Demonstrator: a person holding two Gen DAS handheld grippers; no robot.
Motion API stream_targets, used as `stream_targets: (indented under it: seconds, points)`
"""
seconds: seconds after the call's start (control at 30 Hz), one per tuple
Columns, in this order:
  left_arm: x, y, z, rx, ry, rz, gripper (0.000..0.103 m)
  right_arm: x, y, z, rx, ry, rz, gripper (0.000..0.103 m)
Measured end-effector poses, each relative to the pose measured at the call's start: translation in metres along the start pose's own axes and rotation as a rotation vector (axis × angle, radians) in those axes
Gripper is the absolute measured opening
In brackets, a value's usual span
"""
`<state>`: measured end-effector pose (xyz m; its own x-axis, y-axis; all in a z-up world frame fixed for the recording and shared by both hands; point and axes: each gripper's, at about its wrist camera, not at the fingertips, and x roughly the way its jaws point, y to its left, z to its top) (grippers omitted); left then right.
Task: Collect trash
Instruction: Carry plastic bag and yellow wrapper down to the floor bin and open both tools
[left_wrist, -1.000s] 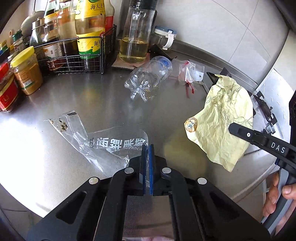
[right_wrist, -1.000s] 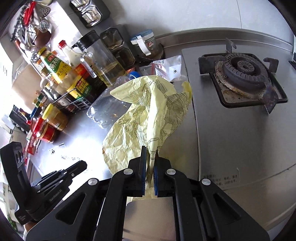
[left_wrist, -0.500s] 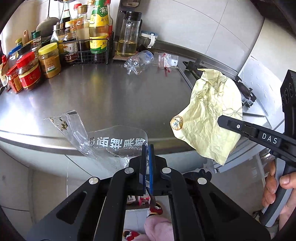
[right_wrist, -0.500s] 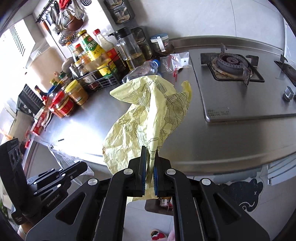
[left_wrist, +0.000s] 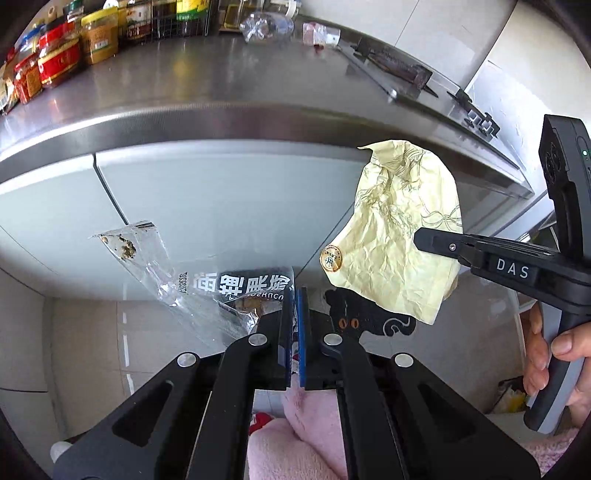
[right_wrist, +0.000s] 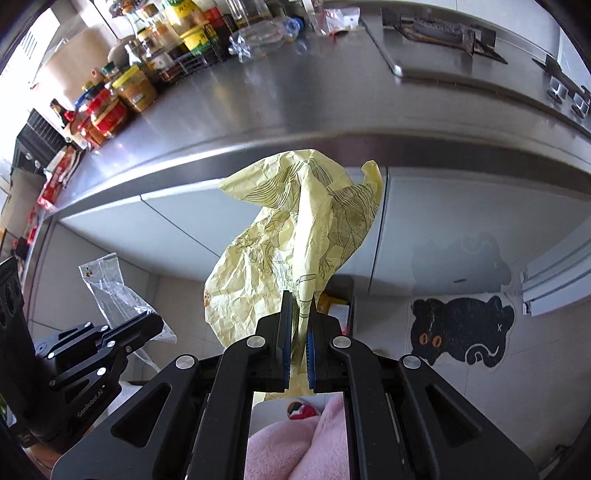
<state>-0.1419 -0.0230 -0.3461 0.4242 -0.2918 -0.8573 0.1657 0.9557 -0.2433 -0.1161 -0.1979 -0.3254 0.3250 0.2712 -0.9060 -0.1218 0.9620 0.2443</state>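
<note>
The left gripper (left_wrist: 295, 306) has its jaws pressed nearly together, pinching a clear plastic wrapper (left_wrist: 207, 291) between the blue pads. The right gripper (right_wrist: 297, 321) is likewise clamped, its jaws closed on the lower edge of a crumpled yellow paper (right_wrist: 295, 236) that stands up in front of it. Both are held below the level of the worktop edge, side by side. In the left wrist view the person's right hand (left_wrist: 554, 354) wraps the right gripper's handle, fingers curled round it.
</note>
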Motion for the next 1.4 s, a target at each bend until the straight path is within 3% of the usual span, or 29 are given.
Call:
stream_targets:
  seconds: [0.1,0.27,0.53,0.8,1.0,1.1,1.17,1.2,1.4]
  points:
    - [0.029,0.008,-0.016,-0.003,0.045,-0.036,0.001,0.036,-0.007,-0.011,0.018,0.063,-0.027,0.008]
    - [0.078,0.026,-0.032,-0.011,0.125,-0.035,0.001,0.095,-0.015,-0.022,0.051,0.13,-0.067,0.008]
    - [0.158,0.064,-0.051,-0.033,0.24,-0.054,0.001,0.18,-0.016,-0.027,0.074,0.228,-0.037,0.008]
    - [0.208,0.08,-0.045,-0.069,0.247,-0.071,0.001,0.24,-0.022,-0.022,0.083,0.256,-0.058,0.008]
    - [0.236,0.086,-0.043,-0.103,0.252,-0.068,0.001,0.262,-0.029,-0.019,0.116,0.25,-0.049,0.011]
    - [0.24,0.09,-0.043,-0.111,0.262,-0.077,0.011,0.268,-0.033,-0.016,0.148,0.245,-0.018,0.013]
    - [0.241,0.091,-0.044,-0.111,0.263,-0.085,0.035,0.268,-0.034,-0.015,0.168,0.224,-0.01,0.049]
    - [0.24,0.091,-0.043,-0.11,0.254,-0.08,0.048,0.265,-0.035,-0.013,0.183,0.198,-0.009,0.083]
    - [0.227,0.095,-0.041,-0.109,0.243,-0.051,0.05,0.252,-0.044,-0.002,0.241,0.162,0.005,0.085]
